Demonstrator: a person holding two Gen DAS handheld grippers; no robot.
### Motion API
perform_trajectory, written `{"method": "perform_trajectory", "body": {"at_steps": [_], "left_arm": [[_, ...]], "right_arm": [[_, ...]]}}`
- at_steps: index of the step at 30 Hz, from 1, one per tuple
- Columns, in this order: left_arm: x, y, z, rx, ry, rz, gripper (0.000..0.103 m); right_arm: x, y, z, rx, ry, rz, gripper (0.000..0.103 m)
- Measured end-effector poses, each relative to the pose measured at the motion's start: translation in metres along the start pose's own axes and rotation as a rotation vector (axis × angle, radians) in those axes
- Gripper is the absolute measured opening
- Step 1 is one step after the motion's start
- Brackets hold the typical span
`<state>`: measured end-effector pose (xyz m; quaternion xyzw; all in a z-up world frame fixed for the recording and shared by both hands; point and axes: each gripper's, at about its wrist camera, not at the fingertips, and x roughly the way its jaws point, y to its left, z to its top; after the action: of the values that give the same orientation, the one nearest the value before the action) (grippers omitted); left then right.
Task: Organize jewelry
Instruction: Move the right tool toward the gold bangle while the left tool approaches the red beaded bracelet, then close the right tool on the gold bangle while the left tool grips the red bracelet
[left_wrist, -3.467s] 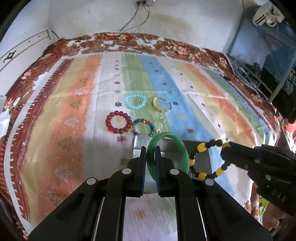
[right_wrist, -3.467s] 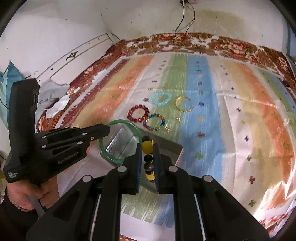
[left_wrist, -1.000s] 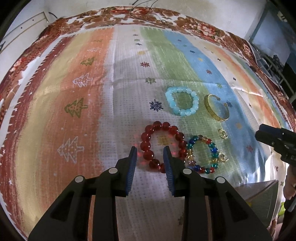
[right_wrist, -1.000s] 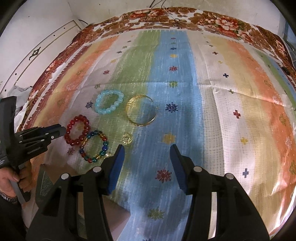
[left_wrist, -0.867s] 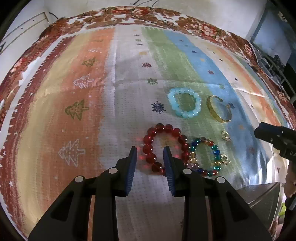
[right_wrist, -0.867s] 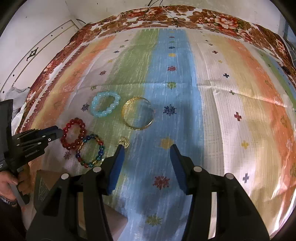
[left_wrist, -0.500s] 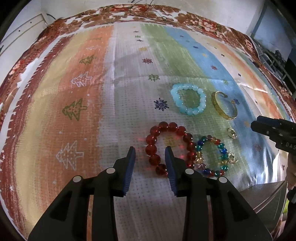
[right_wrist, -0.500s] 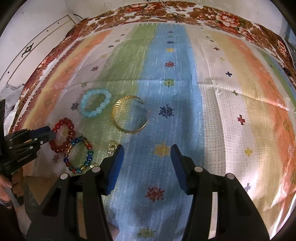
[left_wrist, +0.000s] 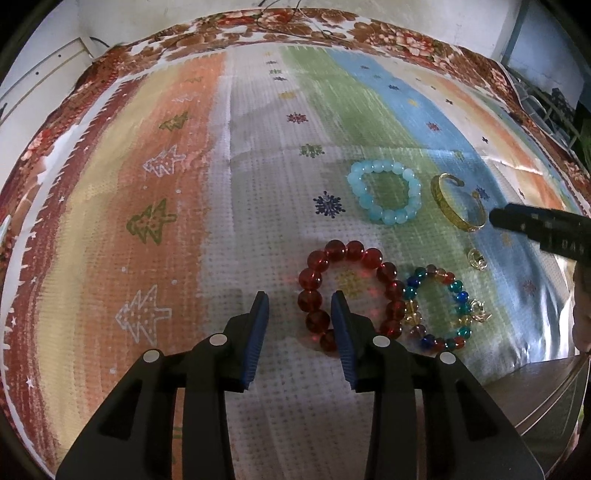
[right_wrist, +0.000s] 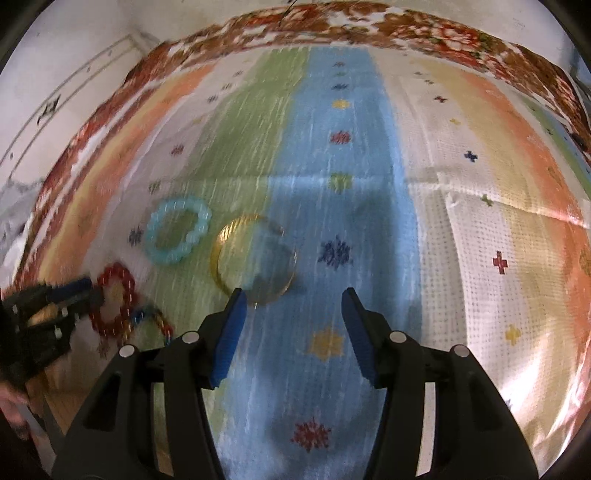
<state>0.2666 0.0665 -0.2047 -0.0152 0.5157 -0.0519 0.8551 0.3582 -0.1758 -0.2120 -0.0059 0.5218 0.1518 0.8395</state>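
Note:
My left gripper (left_wrist: 299, 306) is open and empty, its right finger just beside the left edge of a red bead bracelet (left_wrist: 349, 290) on the striped cloth. A multicolour bead bracelet (left_wrist: 437, 306) lies against the red one. A light blue bead bracelet (left_wrist: 384, 195) and a gold bangle (left_wrist: 456, 201) lie farther back. My right gripper (right_wrist: 291, 299) is open and empty, just short of the gold bangle (right_wrist: 253, 256). The blue bracelet (right_wrist: 177, 230) and red bracelet (right_wrist: 114, 299) show to its left, blurred.
A small gold ring (left_wrist: 476, 256) lies between the bangle and the multicolour bracelet. A metal box (left_wrist: 543, 398) stands at the near right corner of the left wrist view. The striped cloth (left_wrist: 147, 184) covers the bed, with a wall behind.
Both grippers let go of the green bangle and the black-yellow bracelet and left the box. Over the last second the left closed in on the red bracelet and the right on the gold bangle.

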Motion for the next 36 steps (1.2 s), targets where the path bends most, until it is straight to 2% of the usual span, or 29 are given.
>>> {"method": "perform_trajectory", "body": {"at_steps": [18,20,21,22,23,25,26,29,36], "left_arm": [[0.007,-0.009,-0.003,0.065,-0.001,0.043,0.038],[0.008,-0.012,-0.005,0.089,-0.002,0.066,0.033],[0.008,-0.014,-0.004,0.096,-0.003,0.07,0.024],[0.008,-0.015,-0.004,0.102,-0.004,0.076,0.018],[0.008,-0.015,-0.005,0.105,-0.004,0.084,0.017],[0.008,-0.015,-0.005,0.105,-0.005,0.081,0.013],[0.007,-0.013,-0.005,0.099,-0.007,0.079,0.012],[0.006,-0.008,-0.004,0.061,-0.011,0.05,0.012],[0.002,-0.002,-0.003,0.012,-0.017,0.007,0.012]], "right_arm": [[0.03,0.011,0.005,-0.062,0.007,-0.058,0.057],[0.03,0.012,0.004,-0.078,0.003,-0.067,0.055],[0.03,0.011,0.003,-0.081,0.004,-0.07,0.051],[0.03,0.01,0.003,-0.083,0.005,-0.073,0.043],[0.029,0.01,0.004,-0.086,0.006,-0.072,0.038],[0.029,0.007,0.004,-0.076,0.008,-0.062,0.015],[0.029,0.006,0.003,-0.075,0.009,-0.058,0.011],[0.027,0.004,0.002,-0.062,0.008,-0.044,0.004],[0.019,0.005,-0.002,-0.054,0.006,-0.036,0.004]]}}
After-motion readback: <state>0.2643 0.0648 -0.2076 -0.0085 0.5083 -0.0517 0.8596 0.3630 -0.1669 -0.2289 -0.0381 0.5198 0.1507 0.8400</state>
